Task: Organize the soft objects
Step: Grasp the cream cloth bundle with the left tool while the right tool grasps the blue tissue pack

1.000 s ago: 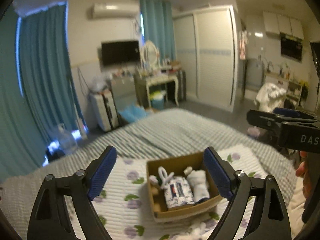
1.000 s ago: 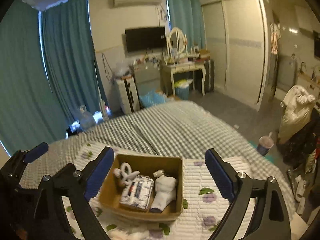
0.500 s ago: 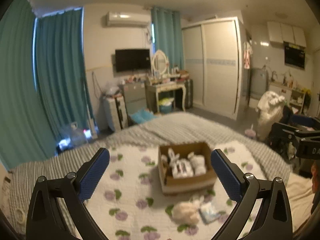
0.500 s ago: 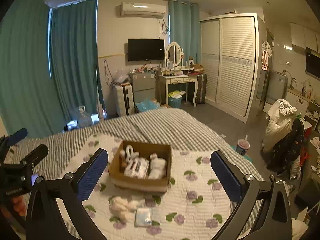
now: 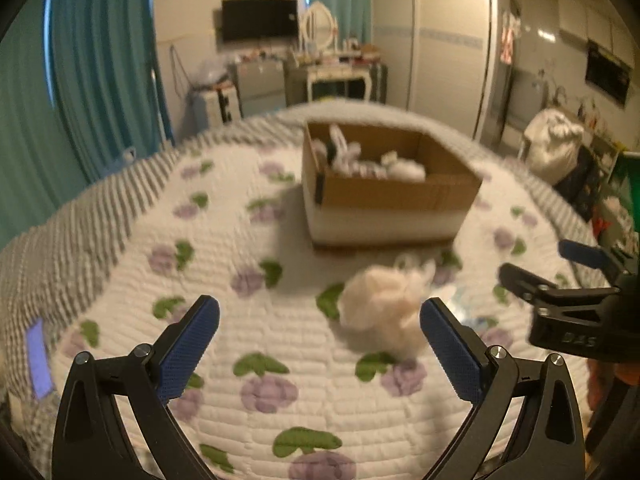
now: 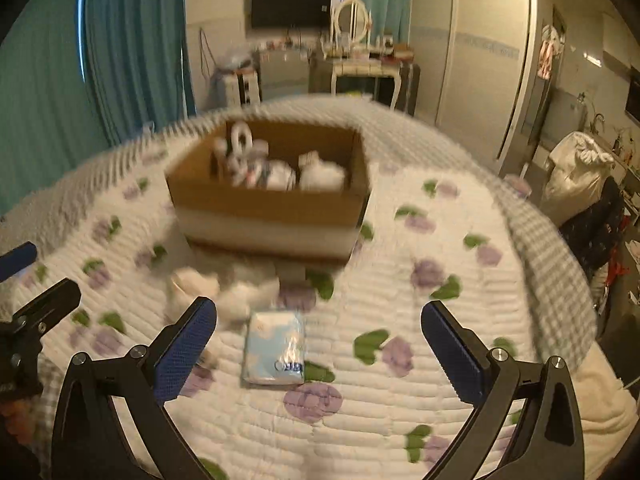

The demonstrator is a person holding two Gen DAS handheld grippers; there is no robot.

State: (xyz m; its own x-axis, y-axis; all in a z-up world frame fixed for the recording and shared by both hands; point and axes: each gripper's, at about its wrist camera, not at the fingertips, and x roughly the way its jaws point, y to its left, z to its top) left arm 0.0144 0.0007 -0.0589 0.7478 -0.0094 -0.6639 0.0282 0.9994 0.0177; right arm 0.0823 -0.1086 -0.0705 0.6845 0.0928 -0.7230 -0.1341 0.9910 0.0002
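Note:
A brown cardboard box (image 5: 394, 194) (image 6: 276, 208) stands on the flowered quilt and holds several white soft items. A fluffy white plush (image 5: 386, 308) (image 6: 224, 294) lies on the quilt in front of the box. A light blue tissue pack (image 6: 276, 348) lies beside the plush; only its edge shows in the left wrist view (image 5: 456, 300). My left gripper (image 5: 320, 350) is open and empty, low over the quilt, with the plush just inside its right finger. My right gripper (image 6: 320, 350) is open and empty, with the tissue pack between its fingers, a little ahead.
The quilt (image 5: 248, 332) covers a bed with a grey striped blanket (image 6: 548, 248) at its edges. Teal curtains (image 5: 100, 72), a dresser with a mirror (image 6: 352, 64), a wardrobe (image 6: 480, 52) and a chair with bags (image 6: 580, 176) stand beyond the bed.
Both grippers first rose and pulled back from the box, then dropped low toward the quilt. The plush and tissue pack now lie close in front of the fingers. Both stay open.

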